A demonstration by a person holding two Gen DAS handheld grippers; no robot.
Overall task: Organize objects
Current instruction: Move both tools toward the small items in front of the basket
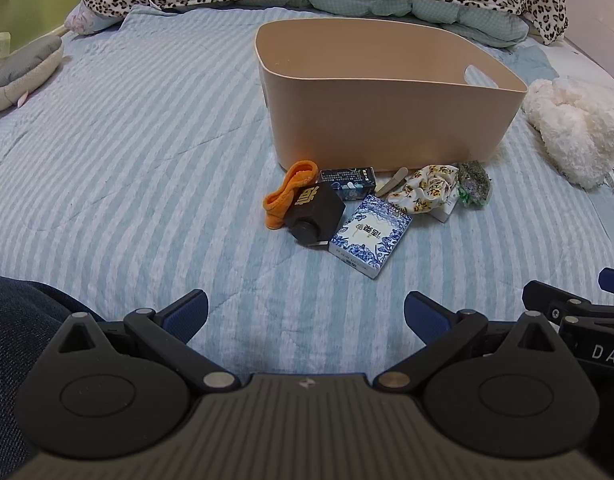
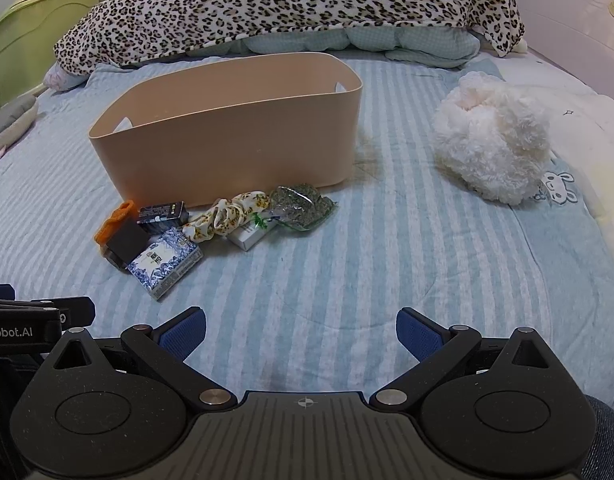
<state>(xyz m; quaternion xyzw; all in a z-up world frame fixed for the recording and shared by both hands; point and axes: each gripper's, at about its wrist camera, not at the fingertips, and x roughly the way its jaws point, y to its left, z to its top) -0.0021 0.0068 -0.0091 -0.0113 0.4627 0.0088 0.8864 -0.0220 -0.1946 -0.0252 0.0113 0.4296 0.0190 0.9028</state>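
Observation:
A tan plastic bin (image 1: 387,116) (image 2: 235,132) stands on the striped bed. Small items lie in front of it: an orange cloth (image 1: 285,192) (image 2: 115,220), a black cube-shaped object (image 1: 315,214) (image 2: 125,242), a dark blue small box (image 1: 347,180) (image 2: 163,212), a blue-and-white patterned box (image 1: 371,236) (image 2: 167,262), a floral scrunchie (image 1: 423,192) (image 2: 231,214), a bag of dried green leaves (image 1: 473,182) (image 2: 303,206), a white box (image 2: 253,236) and a tan clip (image 1: 391,186). My left gripper (image 1: 305,314) and right gripper (image 2: 301,330) are open and empty, held short of the items.
A leopard-print blanket (image 2: 287,4) is heaped at the bed's head behind the bin. A fluffy white plush (image 2: 495,140) (image 1: 571,128) lies right of the bin. A grey plush (image 1: 23,72) lies at far left. My jeans-clad leg (image 1: 15,320) is at lower left.

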